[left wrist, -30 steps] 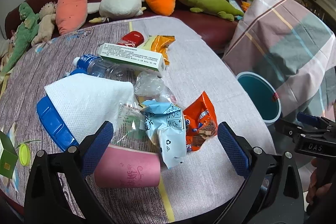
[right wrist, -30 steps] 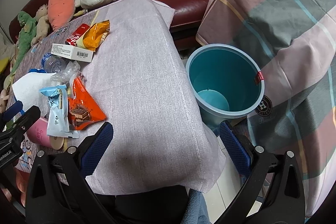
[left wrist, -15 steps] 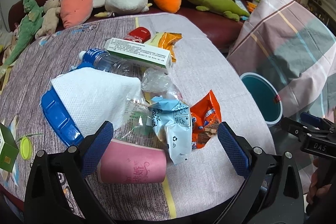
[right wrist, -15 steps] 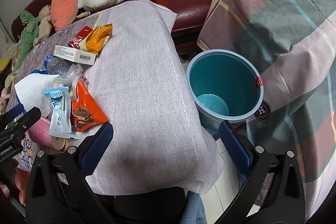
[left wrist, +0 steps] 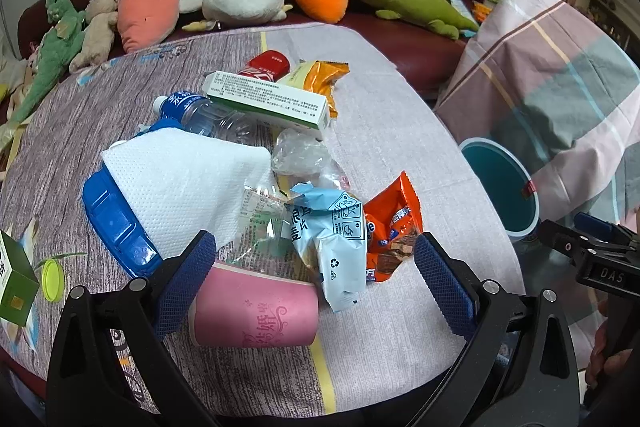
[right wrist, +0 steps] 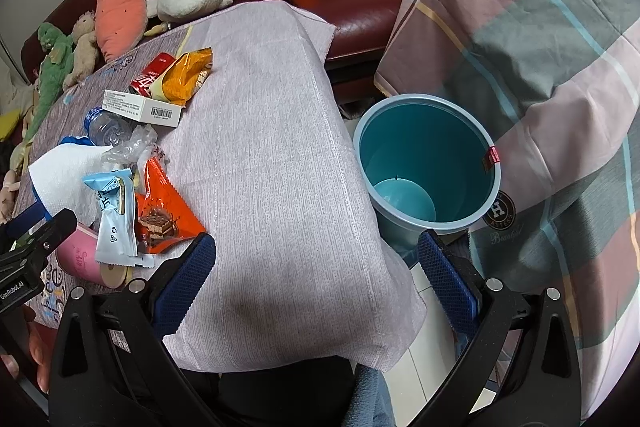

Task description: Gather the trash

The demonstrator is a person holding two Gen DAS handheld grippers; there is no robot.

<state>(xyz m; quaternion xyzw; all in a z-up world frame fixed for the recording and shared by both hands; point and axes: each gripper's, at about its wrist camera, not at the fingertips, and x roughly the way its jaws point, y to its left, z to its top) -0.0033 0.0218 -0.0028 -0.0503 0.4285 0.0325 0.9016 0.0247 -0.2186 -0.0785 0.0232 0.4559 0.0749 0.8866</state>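
Trash pile sat mid-table, nothing in the bin [right wrist: 426, 163] yet – bin was on the floor just off the table's right edge, looked empty. Nearest stuff: pink cup [left wrist: 256, 309] on its side, blue wrapper [left wrist: 332, 235] draped over its rim end, orange wrapper [left wrist: 390, 227] touching that on the right. Behind them a napkin [left wrist: 180, 179] over a blue tray [left wrist: 116, 227], crumpled clear plastic [left wrist: 300, 155], bottle [left wrist: 200, 113], white box [left wrist: 268, 99], red can [left wrist: 266, 65], yellow-orange packet [left wrist: 320, 79].

Left gripper [left wrist: 316, 275] hung wide open w/ cup and wrappers between its fingers, holding nothing. Right gripper [right wrist: 316, 267] also wide open, empty, over bare cloth near the bin.

Risks imo: wrappers overlap, so closing there could grab two at once or drag the cup along – and the cup's round, it'd prob roll. Thin film could slip out too.

Cup's long axis ran roughly left-right across the left cam, parallel to the near edge; which end was the mouth I couldn't tell. Blue wrapper ran near-to-far, leaning slightly left at the top.
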